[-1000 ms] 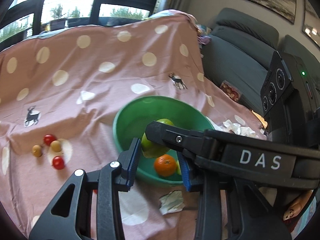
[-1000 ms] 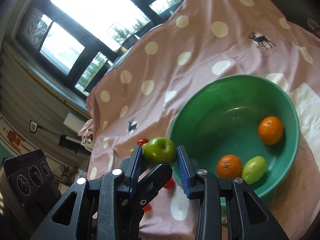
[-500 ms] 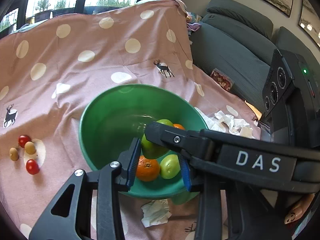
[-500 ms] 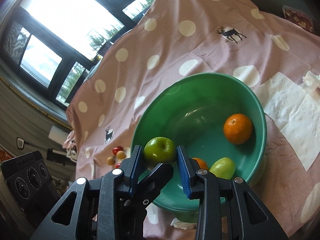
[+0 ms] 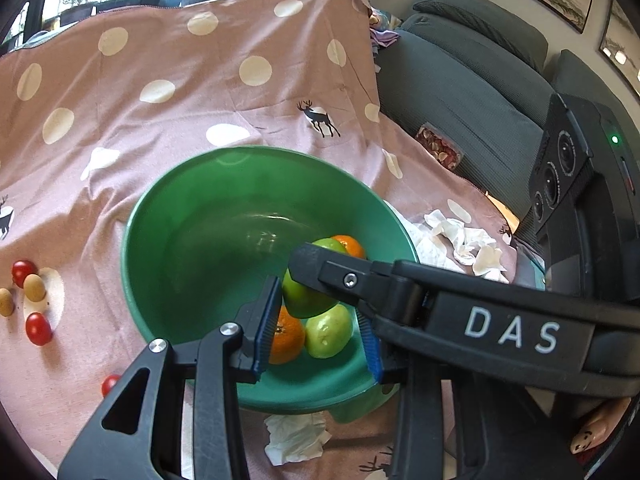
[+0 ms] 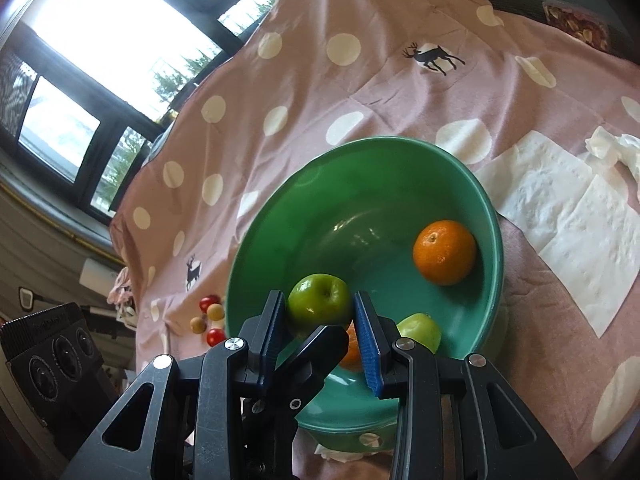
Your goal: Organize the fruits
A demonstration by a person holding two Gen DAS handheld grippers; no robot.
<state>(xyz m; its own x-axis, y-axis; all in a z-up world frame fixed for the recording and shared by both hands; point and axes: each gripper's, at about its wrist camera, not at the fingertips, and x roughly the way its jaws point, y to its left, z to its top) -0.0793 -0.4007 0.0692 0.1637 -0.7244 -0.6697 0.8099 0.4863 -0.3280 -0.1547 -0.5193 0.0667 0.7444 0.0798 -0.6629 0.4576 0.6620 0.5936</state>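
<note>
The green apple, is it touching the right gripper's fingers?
Touching. The right wrist view shows the green apple pressed between the right gripper's blue fingers, no gap on either side, above the green bowl.

A shiny green apple [image 6: 319, 300] sat stem-up, pinched between blue pads above the near rim of a deep green bowl [image 6: 400, 168]. Inside the bowl lay an orange [image 6: 444, 252] against the far wall, a second orange [image 5: 286, 336] near the front, and a pale green fruit [image 5: 330, 336] touching it. Small red and tan tomatoes [image 5: 38, 328] lay on the cloth beside the bowl.
</note>
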